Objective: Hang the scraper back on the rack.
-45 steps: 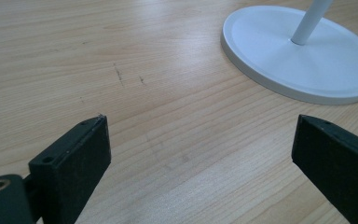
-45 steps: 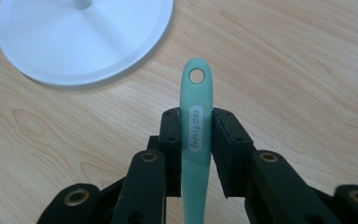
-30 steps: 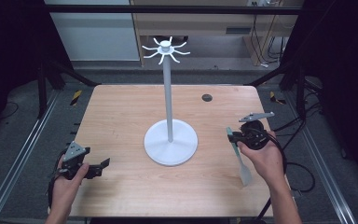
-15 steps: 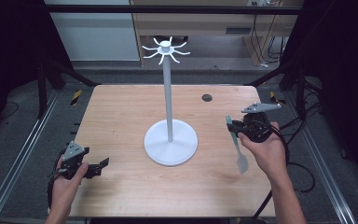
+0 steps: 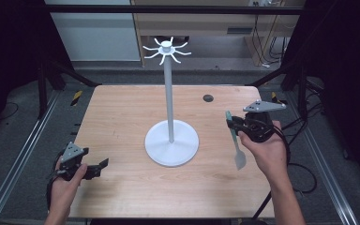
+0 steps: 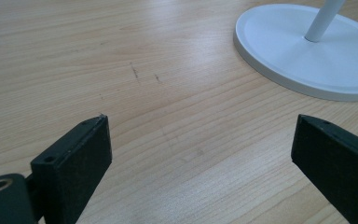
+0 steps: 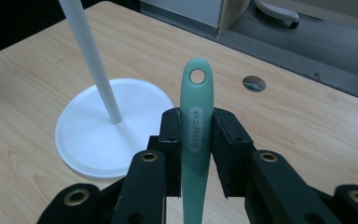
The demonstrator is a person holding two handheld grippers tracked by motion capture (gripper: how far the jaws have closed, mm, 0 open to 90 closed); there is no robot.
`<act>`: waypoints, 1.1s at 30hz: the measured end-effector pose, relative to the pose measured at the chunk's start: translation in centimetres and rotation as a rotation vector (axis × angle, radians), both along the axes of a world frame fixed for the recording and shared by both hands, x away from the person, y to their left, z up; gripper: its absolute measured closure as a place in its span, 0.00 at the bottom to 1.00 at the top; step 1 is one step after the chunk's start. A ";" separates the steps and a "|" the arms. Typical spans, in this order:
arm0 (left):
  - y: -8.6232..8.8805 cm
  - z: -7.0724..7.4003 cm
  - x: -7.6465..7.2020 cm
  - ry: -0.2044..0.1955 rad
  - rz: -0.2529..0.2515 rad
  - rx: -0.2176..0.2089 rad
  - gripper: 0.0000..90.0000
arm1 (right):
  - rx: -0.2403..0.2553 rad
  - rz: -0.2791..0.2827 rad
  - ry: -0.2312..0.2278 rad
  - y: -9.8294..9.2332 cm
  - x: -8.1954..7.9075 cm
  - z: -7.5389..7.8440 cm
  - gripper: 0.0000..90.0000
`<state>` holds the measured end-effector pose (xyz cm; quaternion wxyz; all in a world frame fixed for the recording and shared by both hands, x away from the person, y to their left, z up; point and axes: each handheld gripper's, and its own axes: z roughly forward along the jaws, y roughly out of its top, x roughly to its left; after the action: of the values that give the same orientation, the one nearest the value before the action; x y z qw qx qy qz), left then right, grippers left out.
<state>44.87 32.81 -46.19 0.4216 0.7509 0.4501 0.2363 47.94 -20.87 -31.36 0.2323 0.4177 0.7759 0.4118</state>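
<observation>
High view: right hand-held gripper (image 5: 236, 125) sits over the right side of the worktop (image 5: 122, 112), clamped on the handle of a pale green spatula (image 5: 236, 145). The blade hangs down toward the person and looks clear of the wood. The white hook stand (image 5: 170, 101) is at mid-worktop, its ring of hooks (image 5: 167, 49) at the top of the pole, well above the spatula. Left hand-held gripper (image 5: 96, 167) is low at the near left corner with nothing between its jaws.

Left gripper view: jaws wide apart over bare wood, with the stand's round base (image 6: 307, 51) ahead and to the right. Judgement: this hand is free to steady the base if the pole rocks.

Right gripper view: both pads press the spatula handle (image 7: 196, 135) below its end; the hanging hole (image 7: 197, 75) stands clear above the jaws, unobstructed. The pole (image 7: 91, 60) is beyond, to the left.

Step in hand, as judged: carry the spatula up to a hook. To do it well:
- keep the grip as is, since the hole needs to stay exposed;
- raise until the hole is level with a hook tip, then approach along that hook's line;
- thread first, then lower slightly, and open only once the hook bears the weight;
- avoid pushing sideways on the tall, thin pole.
</observation>
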 end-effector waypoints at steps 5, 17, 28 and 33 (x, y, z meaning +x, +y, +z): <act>0.0 0.0 0.0 0.001 0.002 0.002 0.05 | 0.008 0.016 -0.018 0.3 0.3 0.6 0.83; -0.2 0.0 0.0 0.001 -0.007 0.009 0.05 | 0.042 0.029 -0.051 1.2 0.3 1.3 0.83; -0.1 0.0 0.0 0.000 -0.006 0.012 0.05 | 0.064 0.058 -0.078 2.5 0.3 2.5 0.83; -0.1 0.0 0.0 0.000 -0.007 0.012 0.05 | 0.070 0.062 -0.083 2.8 0.3 2.9 0.83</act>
<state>44.85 32.68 -46.21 0.4179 0.7550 0.4459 0.2377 48.21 -18.07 -28.47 0.2369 0.3839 0.7631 0.4628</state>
